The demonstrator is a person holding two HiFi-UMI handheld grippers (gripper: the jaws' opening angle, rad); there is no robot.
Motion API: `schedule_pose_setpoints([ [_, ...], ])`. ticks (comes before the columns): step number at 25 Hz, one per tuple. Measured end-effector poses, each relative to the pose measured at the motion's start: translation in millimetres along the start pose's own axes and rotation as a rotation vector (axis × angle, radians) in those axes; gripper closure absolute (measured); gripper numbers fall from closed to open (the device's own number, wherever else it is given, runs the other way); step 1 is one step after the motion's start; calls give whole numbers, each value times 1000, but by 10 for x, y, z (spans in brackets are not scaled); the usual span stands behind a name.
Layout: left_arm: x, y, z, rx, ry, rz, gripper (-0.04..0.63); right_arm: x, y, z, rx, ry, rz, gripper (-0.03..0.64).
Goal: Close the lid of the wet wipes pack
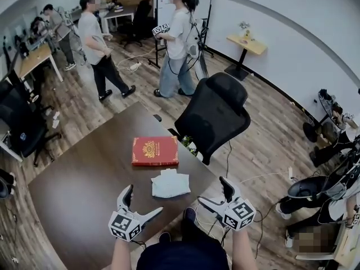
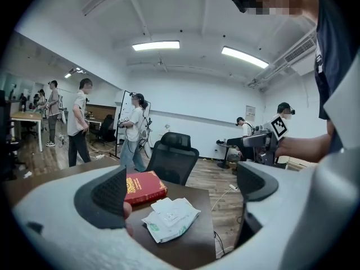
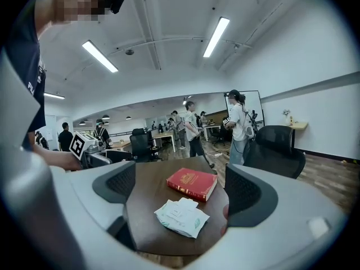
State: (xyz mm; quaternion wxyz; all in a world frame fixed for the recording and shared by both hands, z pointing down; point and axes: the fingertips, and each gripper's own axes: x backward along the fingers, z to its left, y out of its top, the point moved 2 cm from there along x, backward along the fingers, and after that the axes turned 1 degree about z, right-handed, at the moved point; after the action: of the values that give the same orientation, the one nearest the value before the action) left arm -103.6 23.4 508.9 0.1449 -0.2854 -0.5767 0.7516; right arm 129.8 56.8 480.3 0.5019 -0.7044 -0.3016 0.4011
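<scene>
While left gripper [image 1: 144, 200] and right gripper [image 1: 212, 190] hang over near table [image 1: 79, 196] edge, jaws apart, empty, pack [image 1: 170, 184] lies ahead between them, lid [image 3: 179, 207] seemingly open; book [image 1: 154, 151] beyond.

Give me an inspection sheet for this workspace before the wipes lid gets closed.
Surface: dark brown table on a wood floor.
Job's things: wet wipes pack lying flat near the front edge, its lid flap apparently lifted.
Clutter: red book just behind the pack.
Grippers: left gripper and right gripper both open, empty, short of the pack.
Cables: white cable on the floor right of the table.
Surroundings: black office chair at the table's far edge; people standing beyond.
</scene>
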Motion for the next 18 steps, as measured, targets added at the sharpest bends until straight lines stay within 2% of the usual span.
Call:
schedule_pose_setpoints([
  [7,-307,-285,94,-13,7,85,-5,-273,-120,-107,-3,57,43,104],
  [18,-863,-1046,238,0,-23,310,-5,-626,-233,-227,-11,138,99,104],
])
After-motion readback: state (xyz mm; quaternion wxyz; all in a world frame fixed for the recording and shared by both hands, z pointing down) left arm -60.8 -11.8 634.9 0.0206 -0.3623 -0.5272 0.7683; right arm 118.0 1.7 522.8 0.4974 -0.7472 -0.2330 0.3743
